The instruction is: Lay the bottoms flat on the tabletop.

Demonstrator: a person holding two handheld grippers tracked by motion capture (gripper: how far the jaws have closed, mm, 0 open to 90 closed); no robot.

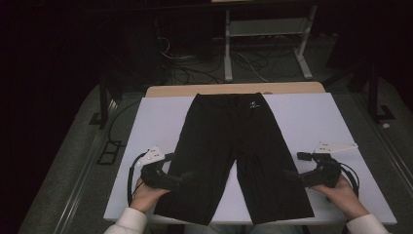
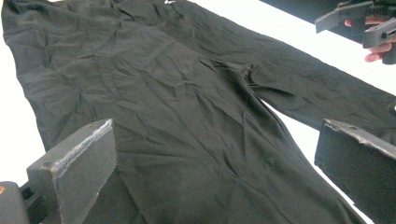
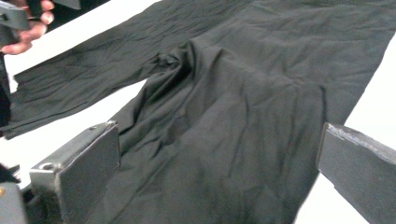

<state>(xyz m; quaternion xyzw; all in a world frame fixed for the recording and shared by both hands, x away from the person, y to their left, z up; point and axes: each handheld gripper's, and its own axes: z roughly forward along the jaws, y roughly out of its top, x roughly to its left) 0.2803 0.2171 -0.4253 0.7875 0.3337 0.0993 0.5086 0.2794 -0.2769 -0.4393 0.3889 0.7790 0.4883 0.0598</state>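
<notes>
Black shorts (image 1: 229, 146) lie flat on the white table (image 1: 302, 122), waistband at the far side and both legs pointing toward me. My left gripper (image 1: 187, 176) hovers at the outer edge of the left leg, jaws open and wide apart over the fabric (image 2: 187, 130). My right gripper (image 1: 290, 174) is at the outer edge of the right leg, also open, with the cloth (image 3: 224, 130) spread between its jaws. Neither holds anything. The right gripper (image 2: 369, 23) also appears far off in the left gripper view.
The white sheet covers a wooden tabletop (image 1: 234, 89). Behind the table stand a metal frame (image 1: 265, 44) and tangled cables (image 1: 195, 63) on the floor. Bare white surface lies left and right of the shorts.
</notes>
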